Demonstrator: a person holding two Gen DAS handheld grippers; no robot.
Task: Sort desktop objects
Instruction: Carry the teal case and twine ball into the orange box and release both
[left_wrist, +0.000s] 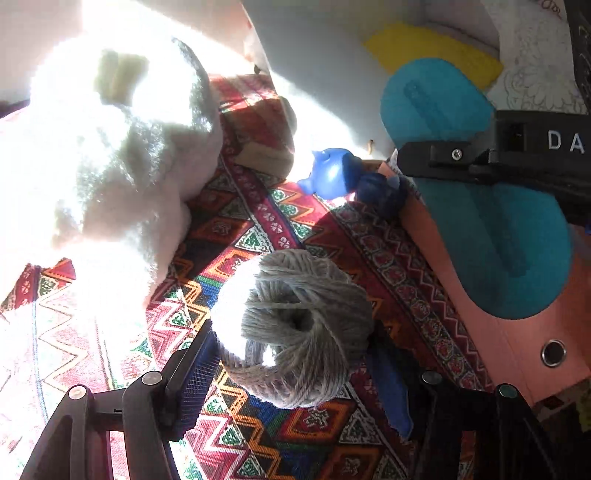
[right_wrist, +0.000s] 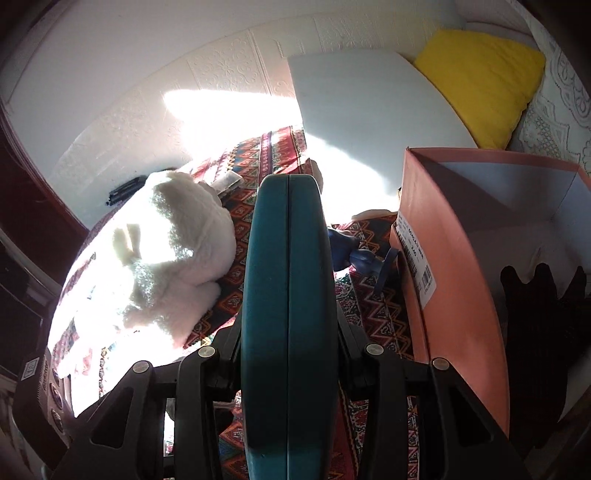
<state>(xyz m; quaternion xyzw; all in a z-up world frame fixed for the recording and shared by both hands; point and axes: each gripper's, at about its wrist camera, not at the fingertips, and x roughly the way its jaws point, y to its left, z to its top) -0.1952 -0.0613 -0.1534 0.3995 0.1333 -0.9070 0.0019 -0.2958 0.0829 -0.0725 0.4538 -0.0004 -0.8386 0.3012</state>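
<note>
Left wrist view: a grey wool yarn ball (left_wrist: 295, 328) at lower centre is clasped by the left gripper (left_wrist: 291, 354); right wrist view: the right gripper (right_wrist: 289, 206) is clenched, empty.

the right gripper (right_wrist: 289, 192) has its teal fingers (right_wrist: 271, 295) pressed together, empty, above the patterned cloth (right_wrist: 369, 306). white plush toy (right_wrist: 173, 251) left, pink box (right_wrist: 454, 280) right.
</note>
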